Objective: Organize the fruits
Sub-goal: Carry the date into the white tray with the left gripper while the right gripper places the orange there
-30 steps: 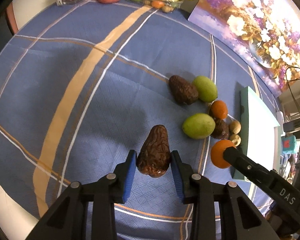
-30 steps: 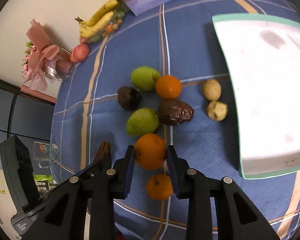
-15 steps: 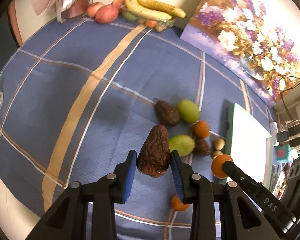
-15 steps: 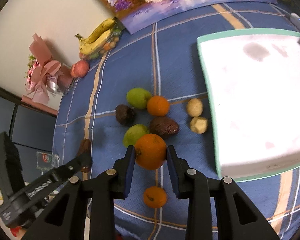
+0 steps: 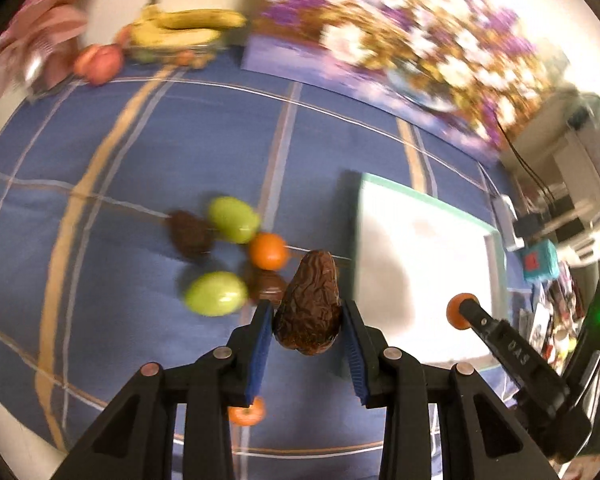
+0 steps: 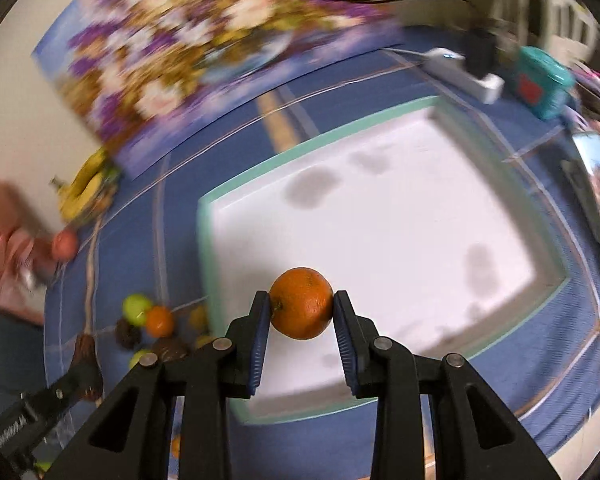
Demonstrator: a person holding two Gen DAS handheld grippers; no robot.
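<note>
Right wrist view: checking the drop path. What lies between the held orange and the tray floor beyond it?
Nothing: behind the orange only the tray's bare white floor shows, in the right wrist view.

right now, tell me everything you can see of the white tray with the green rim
The white tray is a shallow rectangular box with a pale green rim, foam-like in look, lying flat on the blue checked tablecloth. Its floor holds no fruit and shows several grey smudges. The fruit pile lies off its left edge. The right gripper holds an orange in front of the tray's near part in the right wrist view; whether it is already over the tray is unclear.
</note>
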